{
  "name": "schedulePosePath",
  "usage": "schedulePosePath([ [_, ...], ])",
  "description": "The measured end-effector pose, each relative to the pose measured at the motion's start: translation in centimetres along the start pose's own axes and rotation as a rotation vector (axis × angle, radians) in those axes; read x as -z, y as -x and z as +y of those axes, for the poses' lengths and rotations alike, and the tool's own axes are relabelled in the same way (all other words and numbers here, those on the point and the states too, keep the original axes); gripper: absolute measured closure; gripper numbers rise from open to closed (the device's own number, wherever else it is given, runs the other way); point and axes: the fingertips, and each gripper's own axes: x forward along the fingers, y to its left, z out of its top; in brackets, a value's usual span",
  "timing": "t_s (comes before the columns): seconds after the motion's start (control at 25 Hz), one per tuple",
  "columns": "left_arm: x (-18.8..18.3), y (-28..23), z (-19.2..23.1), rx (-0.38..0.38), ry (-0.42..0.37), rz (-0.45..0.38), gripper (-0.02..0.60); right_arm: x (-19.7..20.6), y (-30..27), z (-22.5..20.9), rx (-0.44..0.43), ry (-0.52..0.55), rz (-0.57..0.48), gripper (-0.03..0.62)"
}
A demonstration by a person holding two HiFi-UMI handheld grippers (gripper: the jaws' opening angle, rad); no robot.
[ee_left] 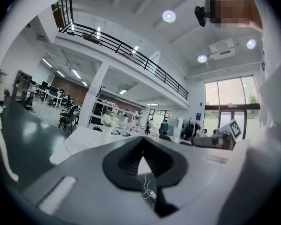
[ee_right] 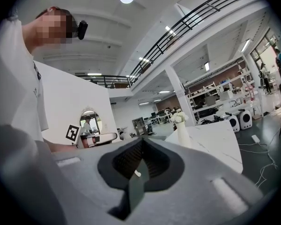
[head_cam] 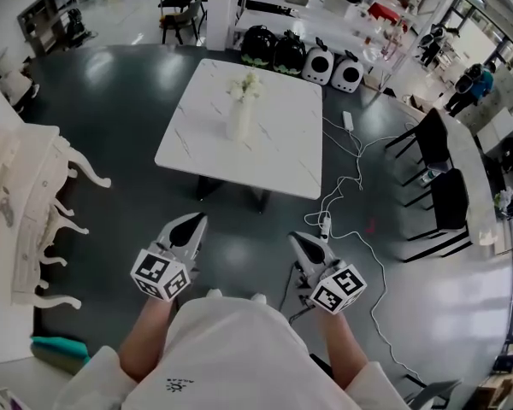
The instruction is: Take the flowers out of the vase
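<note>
A tall white vase (head_cam: 238, 120) with white flowers (head_cam: 246, 84) stands upright near the far middle of a white marble table (head_cam: 278, 152). Both grippers hang level over the dark floor, close to the person's body and well short of the table. The left gripper (head_cam: 193, 220) has its jaws together with nothing between them. My right gripper (head_cam: 297, 238) is likewise shut and empty. In the left gripper view the vase (ee_left: 106, 129) shows small, far ahead and left of the jaw tips (ee_left: 141, 142). The right gripper view has the vase (ee_right: 181, 131) ahead, to the right of its tips (ee_right: 141, 143).
An ornate white furniture piece (head_cam: 34, 212) stands at the left. White cables (head_cam: 346, 195) and a power strip (head_cam: 348, 120) lie on the floor right of the table. Black chairs (head_cam: 436, 173) line the right side. Black and white round carriers (head_cam: 303, 56) sit behind the table.
</note>
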Motion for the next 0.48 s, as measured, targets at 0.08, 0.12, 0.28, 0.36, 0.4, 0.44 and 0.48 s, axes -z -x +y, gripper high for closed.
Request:
schedulePosePath([
  [0.08,-0.2,0.2,0.4,-0.003,-0.002,-0.006,0.592,-0.1,0.0,-0.1,0.009,-0.003,-0.009,0.593],
  [0.12,-0.2,0.3,0.6,-0.002,-0.002,-0.009,0.592,-0.2,0.0,-0.1,0.013,-0.006,-0.014,0.592],
  [0.28,-0.2,1.1,1.4,0.01,-0.002,-0.013,0.592,-0.3,-0.7,0.2,0.025,0.002,-0.026,0.592],
  [0.36,-0.1,1.7,1.9,0.011,0.001,-0.012,0.592,-0.2,-1.3,0.7,0.027,0.001,-0.032,0.592],
  [0.4,0.1,2.1,2.2,0.01,0.003,-0.011,0.592,-0.1,-1.5,1.0,0.028,-0.001,-0.034,0.592],
  [0.44,0.2,2.5,2.5,0.01,0.004,-0.01,0.592,0.0,-1.7,1.3,0.028,-0.003,-0.035,0.592],
  [0.48,0.3,2.9,2.8,0.009,0.004,-0.009,0.592,0.2,-2.0,1.7,0.027,-0.003,-0.035,0.592],
])
